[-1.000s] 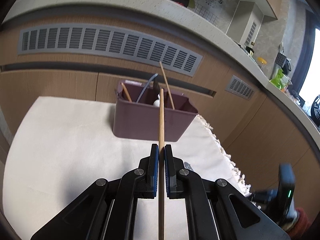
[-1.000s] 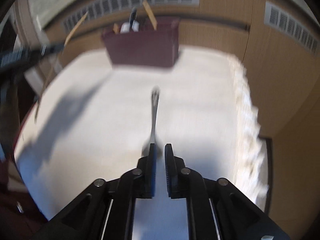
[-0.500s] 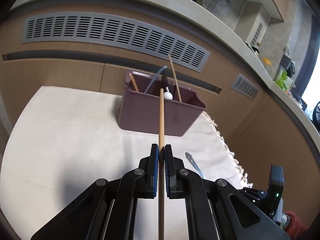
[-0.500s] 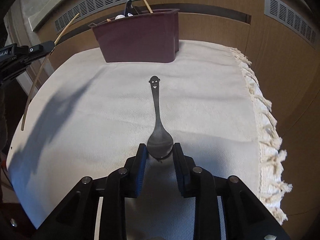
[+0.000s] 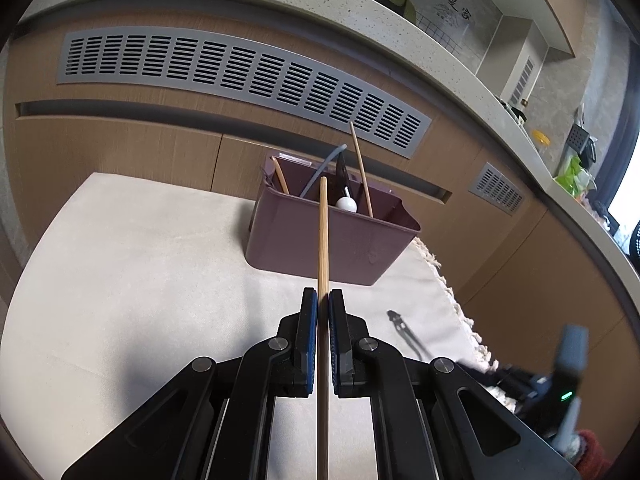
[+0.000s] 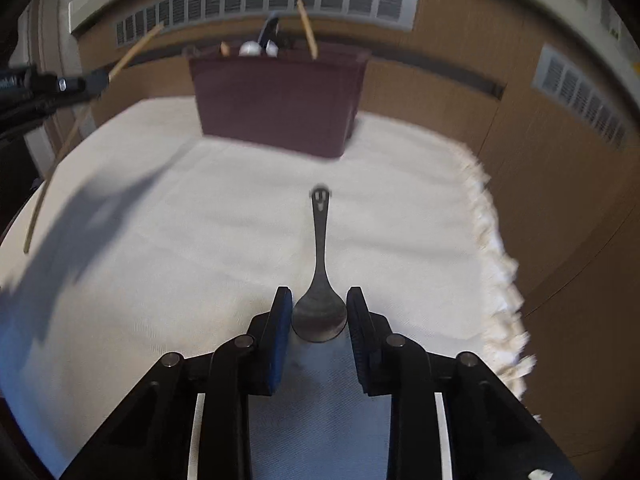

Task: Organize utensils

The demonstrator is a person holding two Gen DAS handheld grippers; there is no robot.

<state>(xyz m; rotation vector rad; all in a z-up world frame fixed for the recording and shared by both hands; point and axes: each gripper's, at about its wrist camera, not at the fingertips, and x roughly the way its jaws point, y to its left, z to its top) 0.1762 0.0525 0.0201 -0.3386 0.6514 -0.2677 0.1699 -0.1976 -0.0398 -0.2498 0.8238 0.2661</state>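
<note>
While your left gripper keeps its jaws clamped on a bamboo chopstick, your right gripper has its jaws apart, just narrowing, flanking the bowl of a dark spoon lying flat on the cream cloth. Beyond stands the maroon utensil bin, already holding utensils.
</note>
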